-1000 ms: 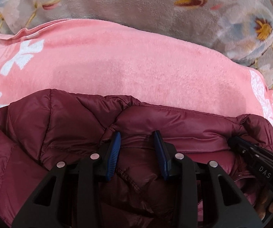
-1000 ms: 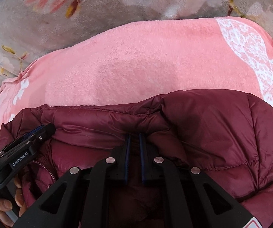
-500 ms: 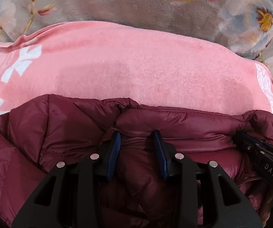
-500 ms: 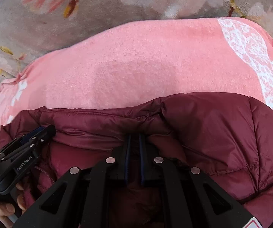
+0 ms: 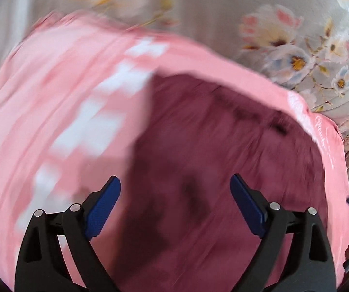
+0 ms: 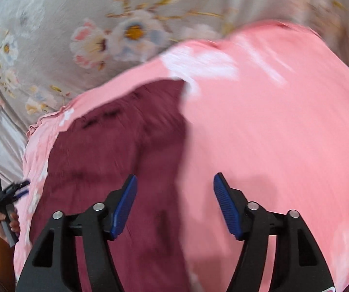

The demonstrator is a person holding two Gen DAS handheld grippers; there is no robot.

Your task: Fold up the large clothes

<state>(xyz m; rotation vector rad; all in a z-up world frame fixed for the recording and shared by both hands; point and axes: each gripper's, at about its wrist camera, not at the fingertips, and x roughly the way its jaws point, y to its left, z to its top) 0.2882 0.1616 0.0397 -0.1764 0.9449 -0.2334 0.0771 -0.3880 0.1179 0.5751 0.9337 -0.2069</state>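
A dark red puffer jacket (image 5: 210, 158) lies on a pink towel (image 5: 52, 112) spread over the bed. Both views are blurred by motion. My left gripper (image 5: 175, 187) hangs above the jacket's left part, its jaws opening wide with nothing between the blue pads. My right gripper (image 6: 175, 185) hovers over the jacket's right edge (image 6: 125, 150) and the pink towel (image 6: 271, 133), jaws also opening and holding nothing. The left gripper (image 6: 9, 194) shows at the far left of the right wrist view, held by a hand.
A grey bedspread with a flower print (image 5: 283, 36) lies under the towel and fills the far side in both views (image 6: 77, 36). White patterns mark the towel (image 5: 116, 92). A hand (image 6: 4, 223) grips the other tool at the left edge.
Both grippers let go of the jacket's folded edge, opened and pulled back and up. The jacket now lies flat and farther away; the left view swung left, the right view right.
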